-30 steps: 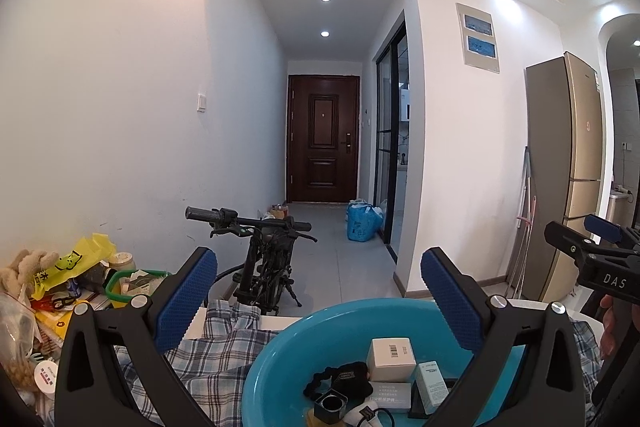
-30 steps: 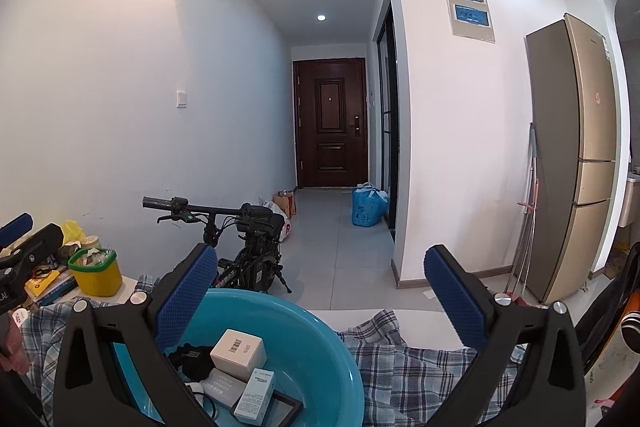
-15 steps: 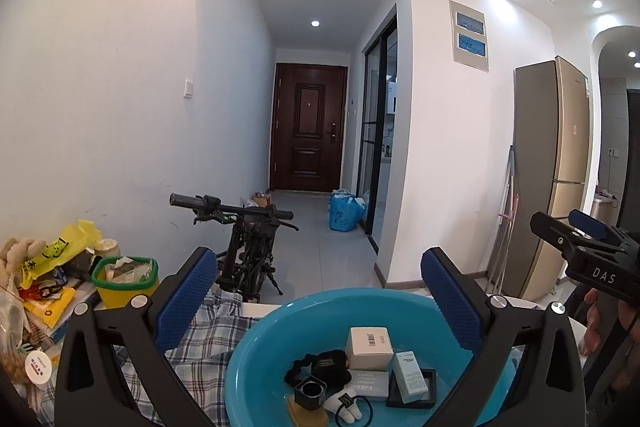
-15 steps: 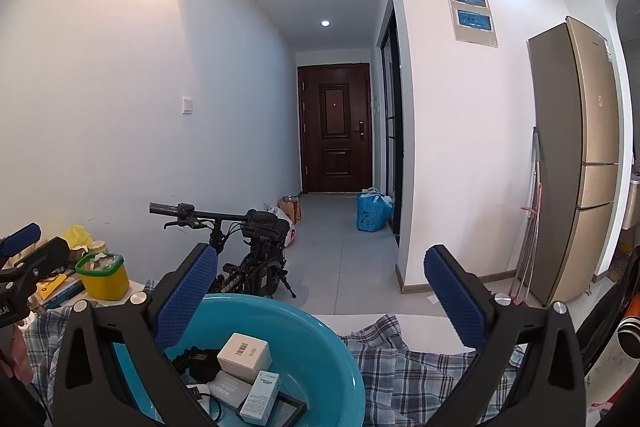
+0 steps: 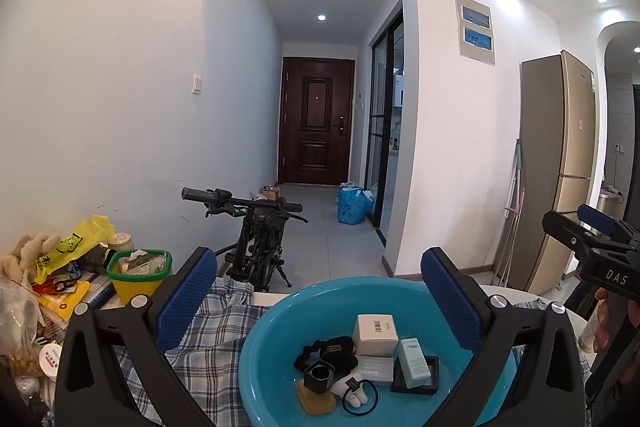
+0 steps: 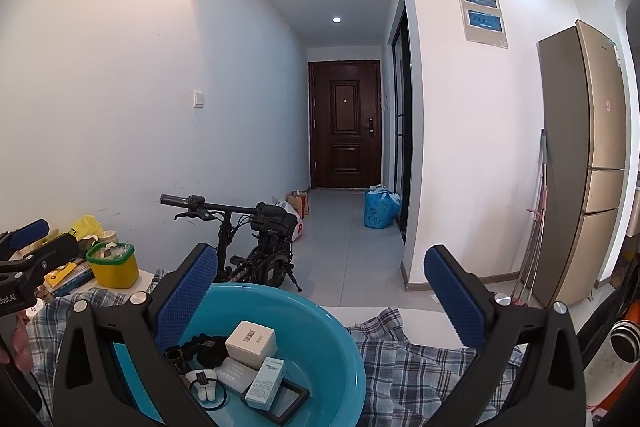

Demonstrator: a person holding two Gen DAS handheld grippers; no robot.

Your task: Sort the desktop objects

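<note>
well, both tongs hang spread wide with nothing between their blue pads: the left gripper [image 5: 318, 297] sits over the near rim of the blue basin [image 5: 280, 311], and the right gripper [image 6: 320, 293] has the same basin [image 6: 340, 331] low to its left. inside the basin, below and ahead of the left tongs, lie a white box [image 5: 375, 334], a pale green carton [image 5: 414, 363] on a flat black tray [image 5: 416, 381], a black scrunchie [image 5: 328, 349], a small black cube [image 5: 319, 375], an amber soap bar [image 5: 314, 401] and a hair tie [image 5: 360, 397]. the basin rests on a plaid cloth [image 6: 420, 359]. far left of both tongs stands a yellow bin [image 5: 138, 277] beside clutter. a bicycle [image 6: 256, 247] stands beyond the table.
</note>
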